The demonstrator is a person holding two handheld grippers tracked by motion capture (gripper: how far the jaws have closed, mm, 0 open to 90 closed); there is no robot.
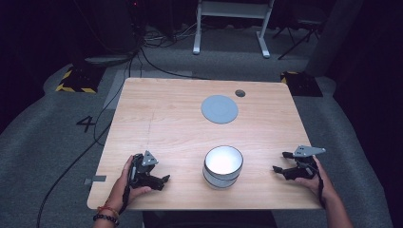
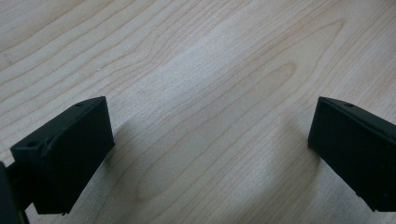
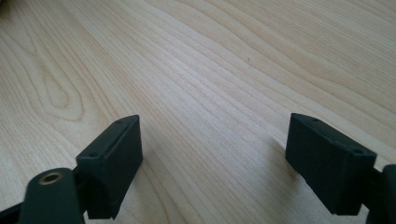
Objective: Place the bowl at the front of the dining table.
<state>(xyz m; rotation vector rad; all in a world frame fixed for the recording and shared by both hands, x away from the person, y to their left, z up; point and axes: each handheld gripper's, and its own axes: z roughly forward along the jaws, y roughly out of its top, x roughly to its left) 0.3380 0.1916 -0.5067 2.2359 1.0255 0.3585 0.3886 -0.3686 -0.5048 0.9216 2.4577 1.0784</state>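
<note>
the work looks to be at its very start: both grippers rest low on the table (image 1: 157, 118) with nothing held. the left gripper (image 1: 160, 181) sits to the left of the white bowl (image 1: 223, 166), the right gripper (image 1: 280, 170) to the bowl's right, each well apart from it and pointing roughly toward it. in the left gripper view the fingers (image 2: 70, 154) stand spread wide over bare wood; in the right gripper view the fingers (image 3: 112, 163) are likewise spread, with nothing between them.

the next move probably calls for one gripper to close in on the bowl's rim, with the fingers straddling the wall.

the bowl stands upright near the table's front edge, round, white inside, with a grey band around its side. a grey disc (image 1: 219, 109), perhaps its lid, lies flat beyond the bowl, and a small dark round thing (image 1: 240, 93) lies farther back.
</note>
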